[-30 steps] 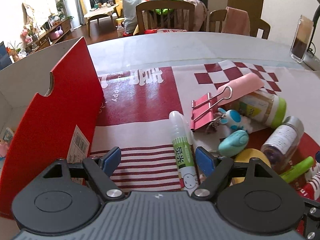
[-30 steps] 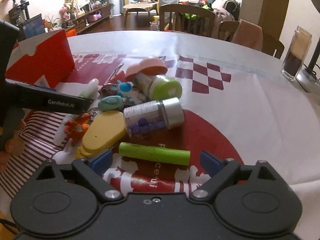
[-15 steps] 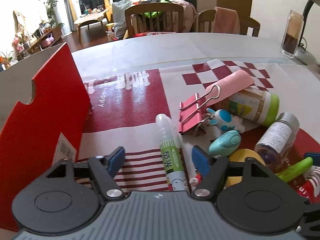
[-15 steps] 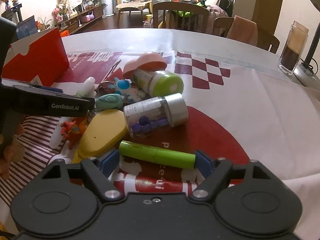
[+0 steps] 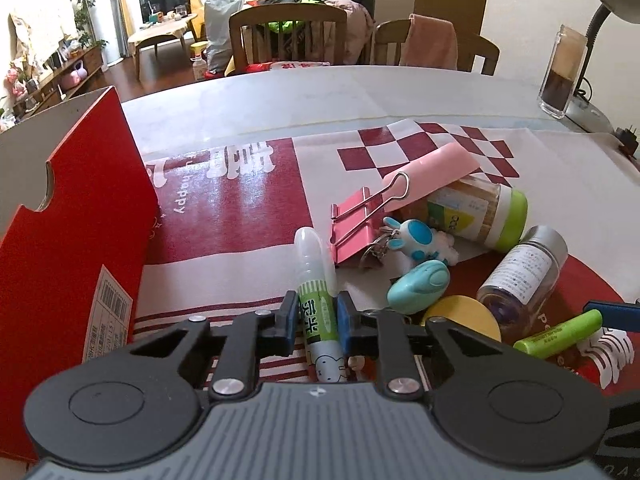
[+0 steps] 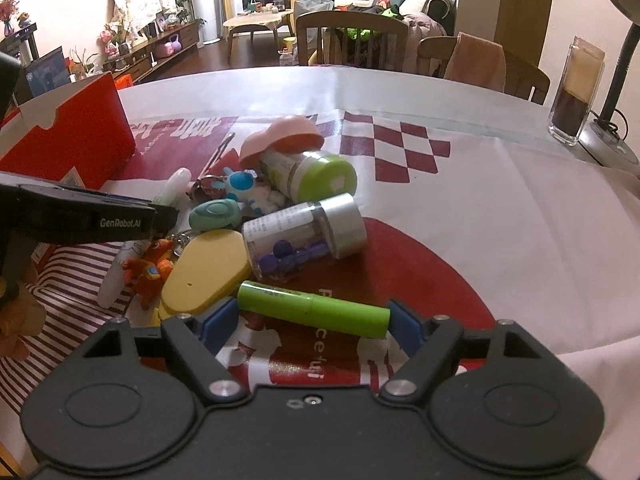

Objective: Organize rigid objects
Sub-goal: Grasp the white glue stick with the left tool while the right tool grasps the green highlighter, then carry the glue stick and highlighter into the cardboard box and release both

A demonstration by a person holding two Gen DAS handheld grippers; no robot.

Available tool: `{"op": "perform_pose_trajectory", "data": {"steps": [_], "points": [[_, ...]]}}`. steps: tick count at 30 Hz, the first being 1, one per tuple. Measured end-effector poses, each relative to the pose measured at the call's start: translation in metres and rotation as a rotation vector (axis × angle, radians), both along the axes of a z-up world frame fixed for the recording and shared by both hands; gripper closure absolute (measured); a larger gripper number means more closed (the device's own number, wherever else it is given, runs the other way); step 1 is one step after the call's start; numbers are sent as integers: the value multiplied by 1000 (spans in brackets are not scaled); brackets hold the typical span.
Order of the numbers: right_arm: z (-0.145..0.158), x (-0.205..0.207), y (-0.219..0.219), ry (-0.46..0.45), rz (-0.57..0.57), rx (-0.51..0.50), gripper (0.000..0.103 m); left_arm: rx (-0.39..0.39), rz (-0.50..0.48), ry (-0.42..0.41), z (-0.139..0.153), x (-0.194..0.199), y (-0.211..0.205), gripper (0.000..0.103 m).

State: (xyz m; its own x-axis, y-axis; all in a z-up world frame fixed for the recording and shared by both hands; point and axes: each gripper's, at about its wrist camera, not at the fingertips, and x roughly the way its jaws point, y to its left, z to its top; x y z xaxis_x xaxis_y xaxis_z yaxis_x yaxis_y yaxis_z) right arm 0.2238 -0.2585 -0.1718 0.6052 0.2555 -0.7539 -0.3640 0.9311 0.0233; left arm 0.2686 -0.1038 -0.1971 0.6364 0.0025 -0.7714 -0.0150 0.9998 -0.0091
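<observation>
Now the left hand-held gripper has clamped onto the glue pen lying on the surface beside the red box, ready for lifting, while the right hand-held gripper, narrowed, brackets the green tube endwise, apparently touching its ends.

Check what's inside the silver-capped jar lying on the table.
The jar is clear: purple, rounded pieces show through its wall, piled at the base end. Its label covers the rest, so how full it is can't be told.
</observation>
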Motion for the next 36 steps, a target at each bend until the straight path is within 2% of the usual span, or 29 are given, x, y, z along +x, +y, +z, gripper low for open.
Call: {"op": "perform_pose_trajectory", "data": {"steps": [10, 17, 25, 36], "points": [[30, -15, -4, -26, -1, 41, 23, -62, 11, -3, 18, -16, 12, 83], [55, -32, 4, -42, 46, 48, 23, -107, 1, -6, 36, -35, 22, 83], [86, -48, 26, -62, 103, 43, 23, -156, -6, -17, 68, -60, 42, 83], [128, -56, 78, -107, 185, 47, 23, -182, -22, -39, 108, -84, 79, 83]]}}
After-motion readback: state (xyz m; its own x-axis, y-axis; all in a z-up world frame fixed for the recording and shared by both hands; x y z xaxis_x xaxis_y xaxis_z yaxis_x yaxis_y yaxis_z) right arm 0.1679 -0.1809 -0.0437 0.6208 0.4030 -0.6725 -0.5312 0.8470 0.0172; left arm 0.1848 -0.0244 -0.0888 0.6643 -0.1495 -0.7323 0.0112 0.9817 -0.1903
